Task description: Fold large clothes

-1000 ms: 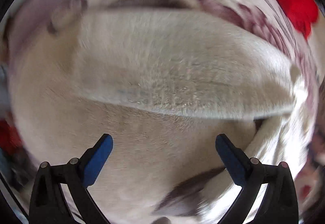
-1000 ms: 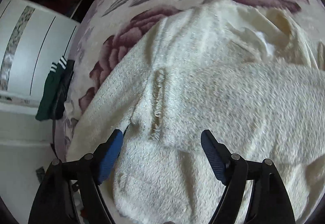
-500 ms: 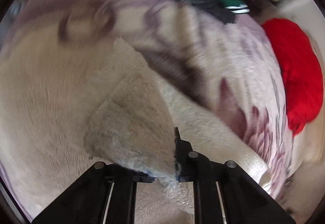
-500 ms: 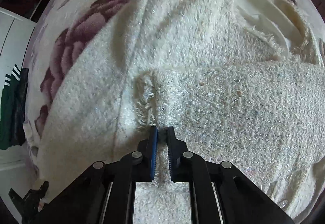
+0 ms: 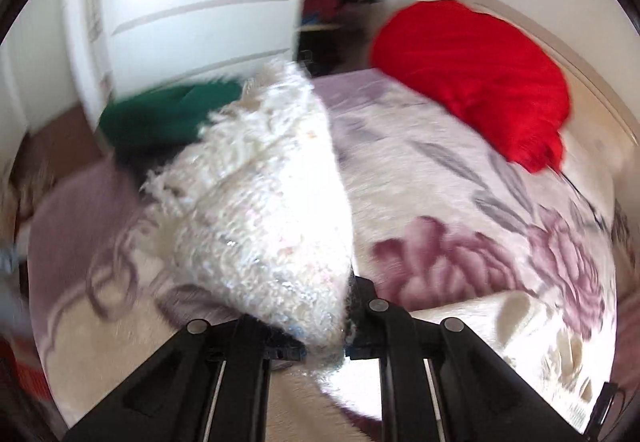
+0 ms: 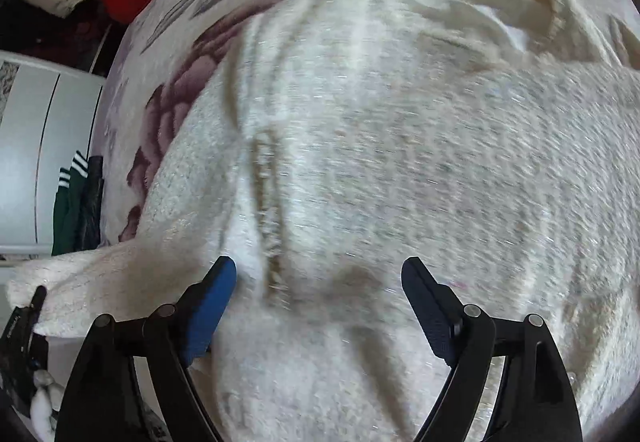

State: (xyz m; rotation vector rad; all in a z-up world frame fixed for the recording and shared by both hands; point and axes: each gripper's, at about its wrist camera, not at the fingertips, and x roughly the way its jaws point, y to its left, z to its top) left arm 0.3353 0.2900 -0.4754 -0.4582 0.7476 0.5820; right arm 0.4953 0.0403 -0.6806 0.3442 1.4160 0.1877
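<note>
A fuzzy cream sweater point(image 6: 400, 169) lies spread on a floral bedspread point(image 6: 168, 53). In the left wrist view my left gripper point(image 5: 326, 342) is shut on a fringed edge of the cream sweater point(image 5: 264, 201), which rises lifted and bunched in front of the camera. In the right wrist view my right gripper point(image 6: 318, 298) hovers just above the sweater with its blue pads wide apart; its jaws are opening and nothing is pinched between them. The lifted sweater corner and the tip of the left gripper point(image 6: 24, 318) show at the lower left edge of that view.
A red garment point(image 5: 480, 81) lies at the far side of the floral bedspread point(image 5: 460, 209). A green garment point(image 5: 168, 113) with white stripes hangs at the bed's edge beside a white wardrobe door point(image 5: 192, 1). More clothes lie on the floor beyond the bed.
My left gripper closed on the sweater's edge and rose with it, tilting up toward the room. My right gripper pinched the sweater half a second ago and has let go, opening wide.
</note>
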